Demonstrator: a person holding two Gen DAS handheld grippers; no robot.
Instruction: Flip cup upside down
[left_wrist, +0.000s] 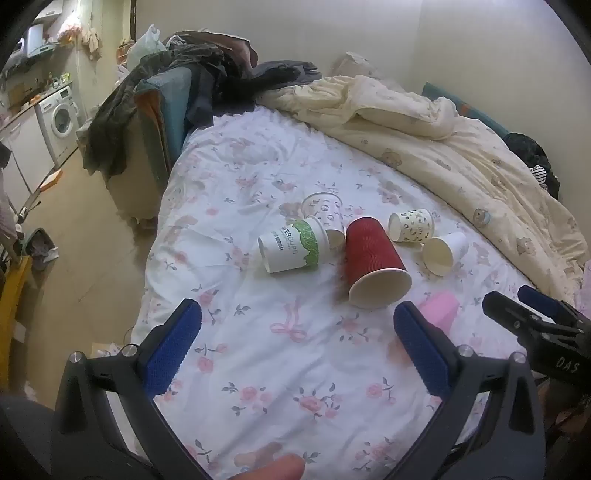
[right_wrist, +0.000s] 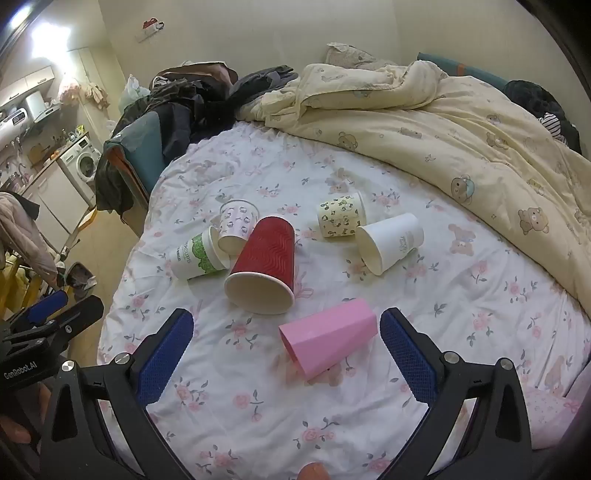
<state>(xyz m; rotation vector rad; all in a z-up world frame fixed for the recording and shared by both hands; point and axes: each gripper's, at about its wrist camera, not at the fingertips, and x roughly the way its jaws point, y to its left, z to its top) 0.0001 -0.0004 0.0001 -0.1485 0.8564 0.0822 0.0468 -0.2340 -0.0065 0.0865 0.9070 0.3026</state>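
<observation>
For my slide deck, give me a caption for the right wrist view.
Open right gripper poised over a pink cup lying on its side on a floral bedsheet, five more toppled cups beyond.

The right gripper (right_wrist: 286, 332) hung wide open over the flowered sheet (right_wrist: 280, 406), and a pink cup (right_wrist: 328, 338) lay on its side between the jaws, touching neither. Just beyond the jaws lay a red cup (right_wrist: 264, 264), mouth toward them, with four paper cups tipped over farther out.
</observation>
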